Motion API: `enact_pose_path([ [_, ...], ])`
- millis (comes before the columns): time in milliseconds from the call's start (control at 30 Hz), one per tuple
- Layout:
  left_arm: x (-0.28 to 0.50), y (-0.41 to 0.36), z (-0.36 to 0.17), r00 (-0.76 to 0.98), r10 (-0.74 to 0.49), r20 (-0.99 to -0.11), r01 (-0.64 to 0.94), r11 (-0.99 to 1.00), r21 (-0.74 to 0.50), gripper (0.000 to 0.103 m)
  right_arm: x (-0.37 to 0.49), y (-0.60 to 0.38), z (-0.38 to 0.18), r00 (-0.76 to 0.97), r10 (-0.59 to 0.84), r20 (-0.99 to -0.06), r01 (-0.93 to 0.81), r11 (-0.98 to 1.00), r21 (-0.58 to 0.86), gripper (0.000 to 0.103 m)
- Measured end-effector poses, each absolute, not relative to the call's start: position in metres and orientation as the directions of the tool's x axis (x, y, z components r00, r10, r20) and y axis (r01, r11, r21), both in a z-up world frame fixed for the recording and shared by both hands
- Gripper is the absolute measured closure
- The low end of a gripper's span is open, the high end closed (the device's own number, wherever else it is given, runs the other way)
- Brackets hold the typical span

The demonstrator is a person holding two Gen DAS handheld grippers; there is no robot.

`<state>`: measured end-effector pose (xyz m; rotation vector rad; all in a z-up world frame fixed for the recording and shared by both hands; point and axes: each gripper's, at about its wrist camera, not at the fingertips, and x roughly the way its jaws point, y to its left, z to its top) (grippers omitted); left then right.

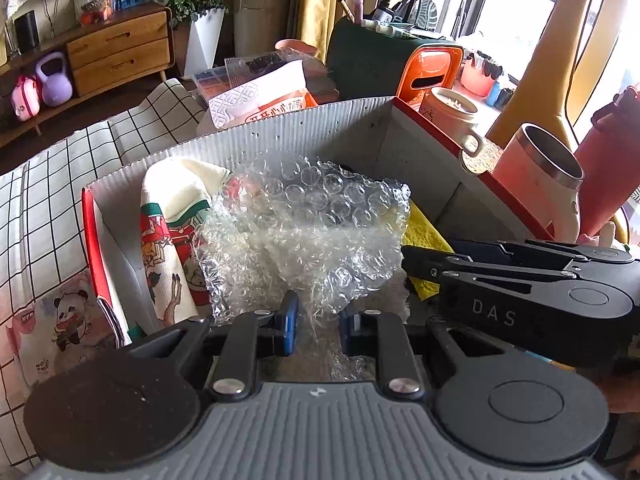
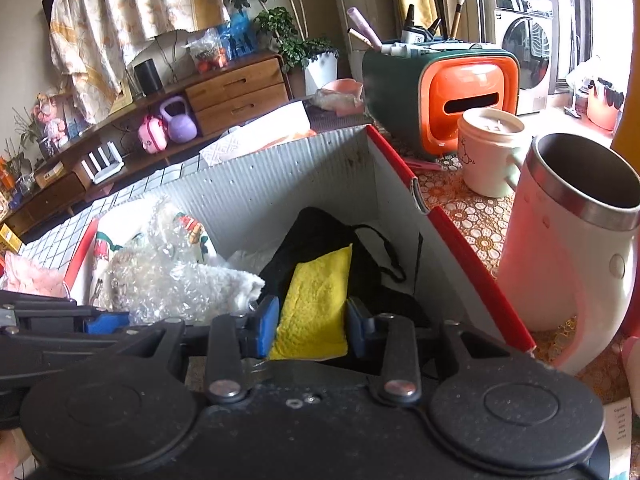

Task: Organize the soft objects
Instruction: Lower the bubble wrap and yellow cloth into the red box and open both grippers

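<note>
With my left gripper (image 1: 318,322) clamped on the bubble wrap (image 1: 316,232) and my right gripper (image 2: 312,326) clamped on the yellow cloth (image 2: 316,296), both items inside the box (image 1: 416,148), I should lower each to the box floor before letting go, so neither springs back over the rim.

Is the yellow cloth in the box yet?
In. The yellow cloth sits below the box rim, on black fabric, pinched by the right tool.
</note>
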<state>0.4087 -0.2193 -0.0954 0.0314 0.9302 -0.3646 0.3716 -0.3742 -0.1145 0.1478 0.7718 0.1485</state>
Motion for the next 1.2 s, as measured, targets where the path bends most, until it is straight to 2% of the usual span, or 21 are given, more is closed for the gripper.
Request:
enact_pose_path([
  [167, 0.404, -0.221, -0.093, 0.552, -0.290, -0.782, 0.333, 0.936, -0.112, 0.083, 0.369, -0.372, -0.111, 0.699, 0.185, -0.691, -0.089, 0.981, 0.173, 0.063],
  [300, 0.398, -0.220, -0.090, 0.558, -0.301, -0.773, 0.335, 0.934, -0.122, 0.075, 0.366, -0.374, -0.107, 0.696, 0.207, -0.688, -0.096, 0.976, 0.197, 0.061],
  [467, 0.391, -0.213, -0.085, 0.560, -0.323, -0.763, 0.318, 0.934, -0.162, 0.072, 0.359, -0.377, -0.099, 0.697, 0.219, -0.683, -0.098, 0.972, 0.213, 0.058],
  [500, 0.390, -0.211, -0.084, 0.561, -0.327, -0.761, 0.314, 0.934, -0.169, 0.067, 0.358, -0.377, -0.098, 0.698, 0.221, -0.681, -0.098, 0.972, 0.215, 0.057],
  [567, 0.387, -0.207, -0.082, 0.568, -0.326, -0.756, 0.296, 0.938, -0.182, 0.050, 0.355, -0.378, -0.094, 0.707, 0.208, -0.676, -0.090, 0.974, 0.206, 0.056],
  [600, 0.386, -0.204, -0.081, 0.576, -0.327, -0.749, 0.288, 0.939, -0.188, 0.037, 0.354, -0.379, -0.093, 0.710, 0.202, -0.675, -0.084, 0.975, 0.204, 0.055],
  [633, 0.384, -0.201, -0.079, 0.583, -0.332, -0.742, 0.286, 0.938, -0.195, 0.031, 0.352, -0.381, -0.091, 0.712, 0.201, -0.673, -0.079, 0.975, 0.207, 0.052],
  [933, 0.358, -0.190, -0.058, 0.624, -0.365, -0.691, 0.316, 0.927, -0.204, 0.030, 0.330, -0.388, -0.072, 0.730, 0.245, -0.638, -0.117, 0.965, 0.237, 0.038],
  [1200, 0.327, -0.177, -0.038, 0.657, -0.366, -0.659, 0.327, 0.926, -0.188, 0.030, 0.305, -0.380, -0.054, 0.739, 0.278, -0.613, -0.165, 0.958, 0.235, 0.033],
])
